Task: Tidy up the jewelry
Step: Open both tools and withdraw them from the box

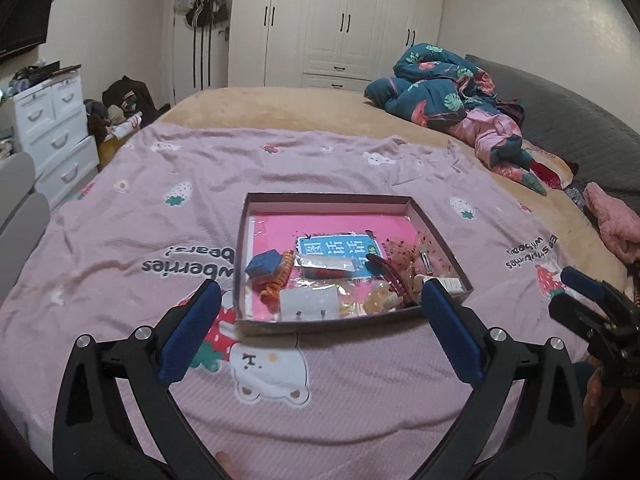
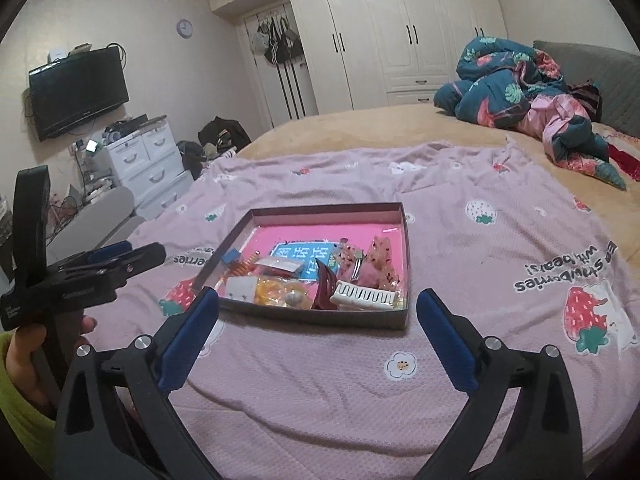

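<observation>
Left wrist view: left gripper [image 1: 320, 300] spread wide, holding nothing, hovering low over the pink strawberry-print bedspread [image 1: 160, 208] just short of the shallow dark cardboard box [image 1: 440, 236]. Box sits flat on the bed, its near wall between the blue pads. Inside, crowded toward the near edge: small blue cube box [image 1: 262, 265], orange spiral hair tie [image 1: 280, 278], white earring card [image 1: 308, 302], dark red hair claw [image 1: 394, 276], all lying on a pink sheet with a blue printed label [image 1: 340, 249]. Right gripper [image 1: 592, 292] shows at the right edge, well apart from the box; cannot tell from here how its jaws stand. Right wrist view: right gripper [image 2: 318, 312] also wide open and empty, near the box's front wall. White comb-style hair clip [image 2: 366, 300] and a pink glittery hair clip [image 2: 382, 264] sit in the near right corner; the pieces overlap. Left gripper [image 2: 120, 256] seen side-on at the left. Risks, as judged: items are packed and overlapping, so a pinch may drag a neighbour out or snag the hair tie; the light box on soft bedding may slide or tip if a finger pushes its wall; the thin card may slip.
</observation>
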